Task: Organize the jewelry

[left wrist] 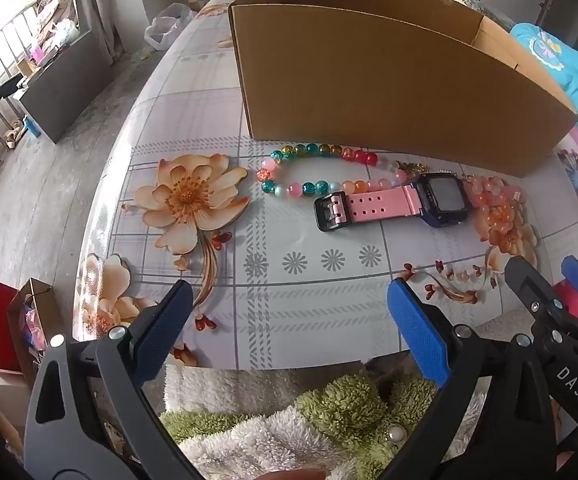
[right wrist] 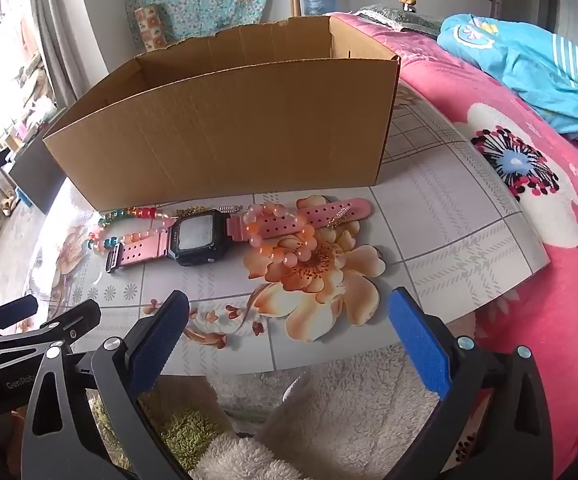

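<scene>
Both the left gripper (left wrist: pixel 289 332) and right gripper (right wrist: pixel 289 336) hover at the bench's near edge, jaws spread wide and empty. Ahead, along the front wall of the open brown cardboard box (left wrist: pixel 369 92), lie a multicoloured glass-bead bracelet (left wrist: pixel 309 168), a pink-strapped black digital watch (right wrist: pixel 197 236) and a peach bead bracelet (right wrist: pixel 285 236). The watch's long axis runs crosswise to the jaws; the right gripper appears nearer.

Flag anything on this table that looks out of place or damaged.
The cardboard box has a ragged, torn back rim. The peach bead bracelet lies draped over the pink watch strap, and the multicoloured bead strand touches its other strap. Both grippers are open, holding nothing.
</scene>
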Available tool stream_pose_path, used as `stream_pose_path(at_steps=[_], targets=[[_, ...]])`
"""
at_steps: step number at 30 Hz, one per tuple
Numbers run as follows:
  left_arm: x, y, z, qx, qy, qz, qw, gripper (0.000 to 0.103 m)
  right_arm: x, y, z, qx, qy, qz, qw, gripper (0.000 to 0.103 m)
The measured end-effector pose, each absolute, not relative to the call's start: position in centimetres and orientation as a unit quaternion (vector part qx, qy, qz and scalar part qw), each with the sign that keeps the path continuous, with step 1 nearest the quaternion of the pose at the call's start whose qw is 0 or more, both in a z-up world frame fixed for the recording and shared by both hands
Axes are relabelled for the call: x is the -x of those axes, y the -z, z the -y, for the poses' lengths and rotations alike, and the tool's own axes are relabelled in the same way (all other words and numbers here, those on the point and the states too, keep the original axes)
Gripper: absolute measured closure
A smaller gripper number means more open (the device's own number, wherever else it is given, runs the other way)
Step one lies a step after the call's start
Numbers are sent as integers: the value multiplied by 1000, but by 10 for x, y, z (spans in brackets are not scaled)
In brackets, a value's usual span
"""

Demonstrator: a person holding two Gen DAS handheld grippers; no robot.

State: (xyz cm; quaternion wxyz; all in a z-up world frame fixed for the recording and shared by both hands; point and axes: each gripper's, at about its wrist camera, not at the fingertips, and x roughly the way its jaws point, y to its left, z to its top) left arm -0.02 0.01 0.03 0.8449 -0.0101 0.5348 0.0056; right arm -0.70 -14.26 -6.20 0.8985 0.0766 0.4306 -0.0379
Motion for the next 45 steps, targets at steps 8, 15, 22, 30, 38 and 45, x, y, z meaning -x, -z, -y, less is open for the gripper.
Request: stream_pose_path(at_steps=[8,15,22,30,38,45], targets=[[0,-1,0,11,-4,-535,845,9,6,62,142,-77,37,-434,897,6],[0,0,3,11,-4,-536,844,9,8,62,141,-77,39,-432,898,6],[-2,-1,3,11,-2,-536,844,9,7,61,142,-77,41,-432,898,6],[-2,-1,3,11,-3,-535,845,9,8,60,143,-76,42,-429,899,6],[-1,-5,6,10,-3,-532,847,9,8,60,144,-77,42,-429,899,6],[0,-5,5,10,-3,-531,847,9,8,59,143,-76,43,-428,899,6]])
